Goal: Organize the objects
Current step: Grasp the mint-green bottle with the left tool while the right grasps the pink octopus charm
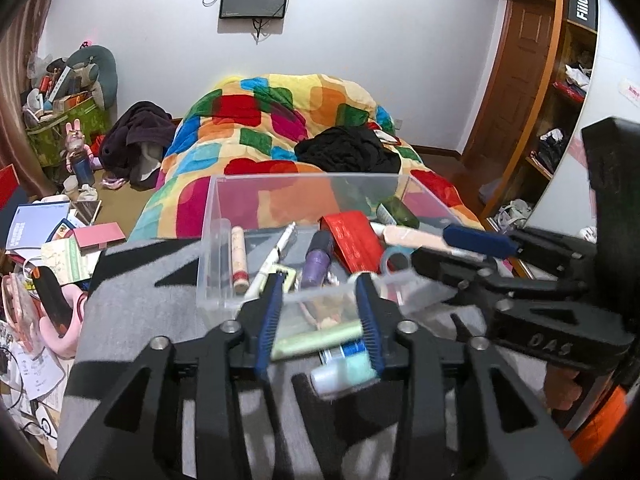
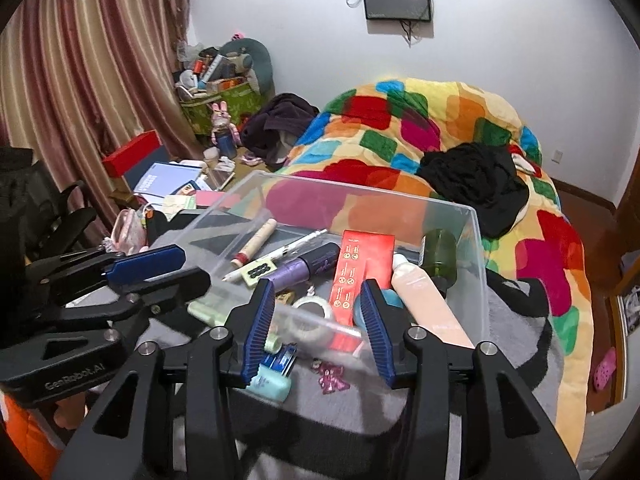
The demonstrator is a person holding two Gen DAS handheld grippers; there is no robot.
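A clear plastic box [image 1: 212,240] [image 2: 476,264] stands on a grey and black blanket [image 1: 132,292]. It holds a pen [image 2: 296,246], a purple marker [image 1: 316,260], a red packet [image 1: 354,240] [image 2: 360,268], a green bottle [image 2: 440,252], a peach tube [image 2: 424,300] and a tape roll [image 2: 312,312]. My left gripper [image 1: 320,284] [image 2: 196,266] is open at the box's near wall, above a blurred light green tube [image 1: 316,340] and a mint bottle [image 1: 344,374] on the blanket. My right gripper [image 2: 316,286] [image 1: 432,246] is open over the same wall, holding nothing.
A bed with a bright patchwork quilt [image 1: 280,128] and black clothes [image 1: 348,148] lies beyond the box. Papers, boxes and toys crowd the floor at the left [image 1: 52,240]. A wooden shelf [image 1: 560,120] stands at the right. Pink beads [image 2: 332,374] lie on the blanket.
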